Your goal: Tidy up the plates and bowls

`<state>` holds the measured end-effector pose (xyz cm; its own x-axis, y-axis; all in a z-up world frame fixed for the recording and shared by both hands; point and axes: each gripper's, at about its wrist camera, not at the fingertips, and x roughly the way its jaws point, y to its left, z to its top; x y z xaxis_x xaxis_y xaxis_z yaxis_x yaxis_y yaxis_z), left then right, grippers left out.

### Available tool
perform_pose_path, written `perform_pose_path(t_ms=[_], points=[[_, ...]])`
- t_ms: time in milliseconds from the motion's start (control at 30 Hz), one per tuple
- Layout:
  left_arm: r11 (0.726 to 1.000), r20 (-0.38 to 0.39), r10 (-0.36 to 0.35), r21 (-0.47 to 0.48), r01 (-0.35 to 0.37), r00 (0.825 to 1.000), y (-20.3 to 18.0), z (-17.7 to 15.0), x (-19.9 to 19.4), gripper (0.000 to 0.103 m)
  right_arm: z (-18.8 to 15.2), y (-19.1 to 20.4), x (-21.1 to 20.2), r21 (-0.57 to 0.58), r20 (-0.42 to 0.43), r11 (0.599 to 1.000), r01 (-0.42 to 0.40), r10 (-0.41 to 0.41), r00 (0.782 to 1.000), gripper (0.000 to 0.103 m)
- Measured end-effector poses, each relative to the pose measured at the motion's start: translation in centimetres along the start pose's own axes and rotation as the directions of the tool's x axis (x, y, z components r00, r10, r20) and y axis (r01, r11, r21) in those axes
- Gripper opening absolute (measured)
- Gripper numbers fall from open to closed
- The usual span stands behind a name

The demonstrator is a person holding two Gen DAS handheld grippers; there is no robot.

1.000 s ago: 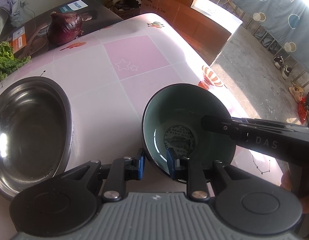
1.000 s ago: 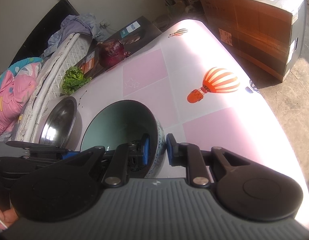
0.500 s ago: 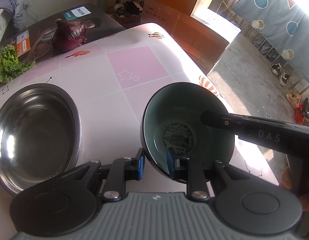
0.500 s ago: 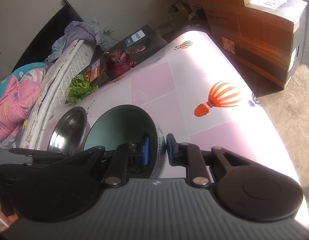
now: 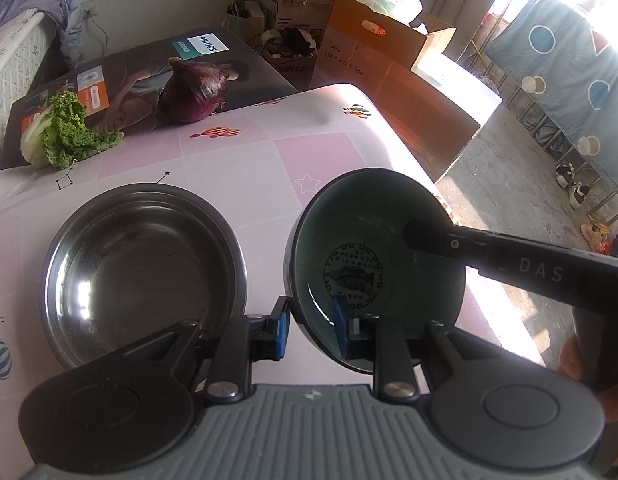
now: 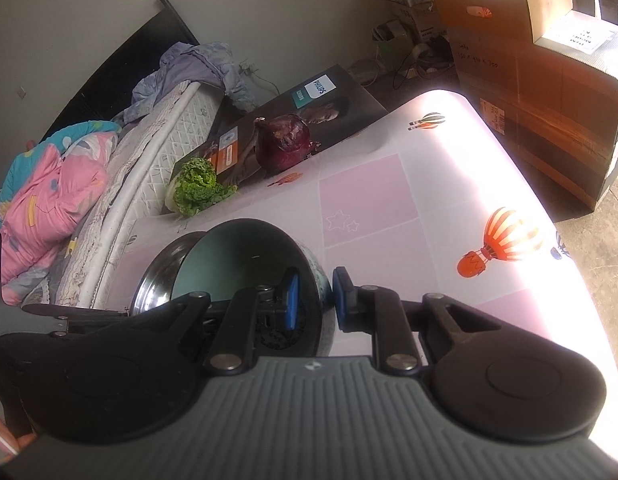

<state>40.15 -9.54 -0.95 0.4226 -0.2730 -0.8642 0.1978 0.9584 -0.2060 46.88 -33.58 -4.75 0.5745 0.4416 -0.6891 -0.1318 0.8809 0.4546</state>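
Note:
A dark ceramic bowl (image 5: 373,240) with a teal inside and a printed mark at its bottom hangs above the pink tablecloth. My left gripper (image 5: 309,330) is shut on its near rim, one blue pad inside and one outside. My right gripper (image 6: 314,300) is shut on the opposite rim of the same bowl (image 6: 245,252); its black finger (image 5: 509,264) reaches in from the right in the left wrist view. A steel dish (image 5: 141,268) rests on the table just left of the bowl, and its rim (image 6: 157,276) shows behind the bowl in the right wrist view.
A red onion (image 5: 195,92) and a lettuce leaf (image 5: 65,136) lie at the table's far edge by a printed box (image 5: 149,68). Cardboard boxes (image 6: 549,80) stand on the floor past the far end. A bed with blankets (image 6: 49,196) runs along one side.
Both grippers have risen with the bowl between them, lifting it off the table. The steel dish now sits closer beside the bowl in view, and more of the room shows.

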Motion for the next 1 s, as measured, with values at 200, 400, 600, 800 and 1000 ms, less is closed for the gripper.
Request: perform_pose_path(t_ms=[200,400,600,800,1000], points=[[0.998,0.029,0.037,-0.060,-0.035,0.999,3.8,0.3,-1.8,0.024,0.8,3.4,1.8,-0.034,-0.020,0.999,-0.042,0.041,0.999,0.017],[0.988,0.051,0.085,-0.132,-0.078,0.995,8.2,0.5,-3.3,0.024,1.6,7.7,4.9,-0.064,-0.049,0.993,-0.101,0.098,0.994,0.017],[0.973,0.047,0.132,-0.196,-0.121,0.990,12.1,0.4,-3.3,0.024,1.6,11.0,8.6,-0.073,-0.099,0.988,-0.138,0.130,0.987,0.017],[0.962,0.015,0.144,-0.238,-0.136,0.990,14.4,-0.3,-1.6,0.024,0.7,12.4,12.0,-0.074,-0.149,0.989,-0.124,0.112,0.982,0.017],[0.957,0.005,0.123,-0.264,-0.117,0.992,15.8,-1.1,-0.7,0.023,-0.3,12.8,13.9,-0.107,-0.166,0.989,-0.103,0.084,0.983,0.017]])
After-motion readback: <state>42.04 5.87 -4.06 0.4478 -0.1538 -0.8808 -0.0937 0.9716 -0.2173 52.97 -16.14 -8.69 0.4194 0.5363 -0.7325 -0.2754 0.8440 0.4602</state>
